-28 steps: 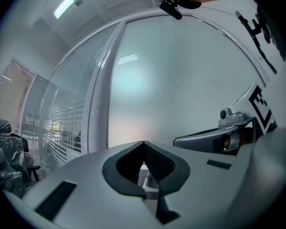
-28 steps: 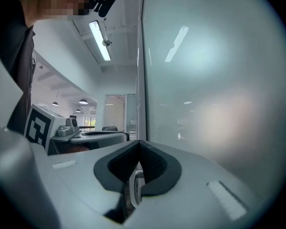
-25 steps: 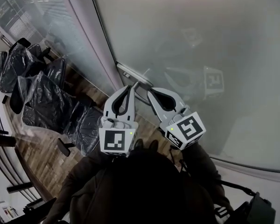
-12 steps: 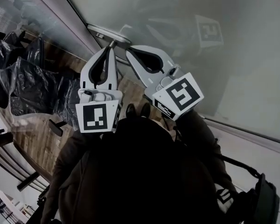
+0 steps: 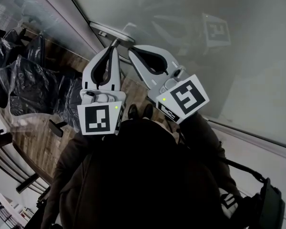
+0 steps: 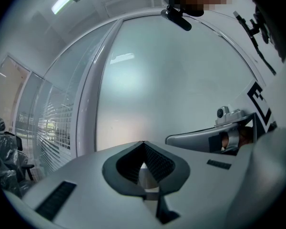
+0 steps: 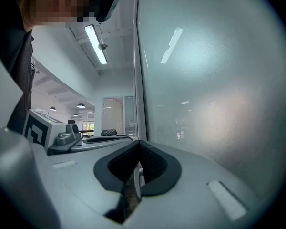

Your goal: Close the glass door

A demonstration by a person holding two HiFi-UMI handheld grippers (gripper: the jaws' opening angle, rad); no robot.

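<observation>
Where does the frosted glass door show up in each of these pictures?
Head view: the frosted glass door fills the upper right.
Left gripper view: the door fills the middle.
Right gripper view: the door fills the right half.
Shared landmark: the left gripper, seen in all three views, close to the glass.

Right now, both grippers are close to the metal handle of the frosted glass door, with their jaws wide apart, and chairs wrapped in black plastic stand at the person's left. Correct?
Only the jaws are wrong: on the left gripper and the right gripper they meet at the tips, as each gripper's view shows. The handle, glass door and chairs are as you say.
</observation>
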